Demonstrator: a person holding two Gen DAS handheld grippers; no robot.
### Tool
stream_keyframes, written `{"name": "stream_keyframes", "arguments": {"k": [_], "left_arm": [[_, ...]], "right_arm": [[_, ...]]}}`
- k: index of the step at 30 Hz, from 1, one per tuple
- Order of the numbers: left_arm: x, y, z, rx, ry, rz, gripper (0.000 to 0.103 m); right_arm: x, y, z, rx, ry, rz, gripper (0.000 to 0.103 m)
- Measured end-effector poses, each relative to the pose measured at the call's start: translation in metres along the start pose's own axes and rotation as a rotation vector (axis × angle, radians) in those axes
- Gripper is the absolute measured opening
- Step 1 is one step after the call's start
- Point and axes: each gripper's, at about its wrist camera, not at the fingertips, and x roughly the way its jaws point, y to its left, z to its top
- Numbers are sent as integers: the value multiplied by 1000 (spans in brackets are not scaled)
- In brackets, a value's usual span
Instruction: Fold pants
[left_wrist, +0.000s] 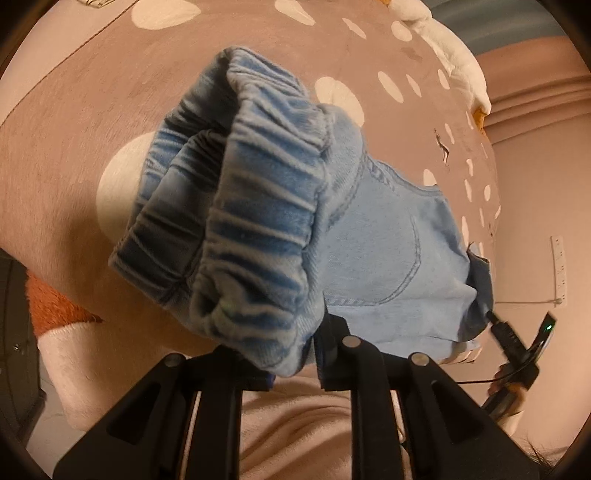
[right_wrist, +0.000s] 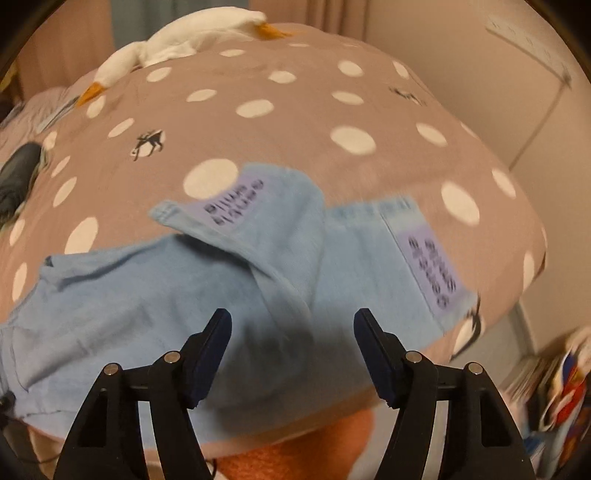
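Pants (right_wrist: 207, 295): light blue, lying across the polka-dot bed cover (right_wrist: 295, 110); waistband (left_wrist: 258, 206) lifted clear of it, legs spread flat.
Leg ends: one lies crossed over the other, labels showing.
Left tongs (left_wrist: 295, 354): narrow, clamped on the bunched waistband.
Right tongs (right_wrist: 291, 350): wide, nothing between them, poised above the pants' middle.
Progress: judged early; a lengthwise fold appears made, legs not squared, crosswise folds remain.
Beyond the pants: white plush bird (right_wrist: 184, 40) at the cover's far edge.
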Motion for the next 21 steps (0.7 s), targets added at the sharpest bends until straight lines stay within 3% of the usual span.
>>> {"name": "stream_keyframes", "arguments": {"k": [6,7,8,10,13,16,19,21], "left_arm": [[6,-3,1,8,5,6,17],[6,-5,0,14,1,8,16],[6,-7,-1,3,-18,0,15],[5,-9,-2,12,-21,6,15],[2,-15,0,36,-24,21,14],[0,-16,3,37,-15,11,14],[3,-12,5,23,17,9,19],[7,-10,5,10,44,-4,25]], "right_arm": [[34,30,28,-134,-22,38,67],[38,34,31,-144,-21,51,56],[48,37,36,-144,-15,60,35],[55,40,44,-109,0,79,7],[35,14,57,22,-64,152,5],[-8,-55,58,263,-201,205,4],[-36,-127,28,472,-283,142,4],[-26,-158,1,574,-248,181,4]]}}
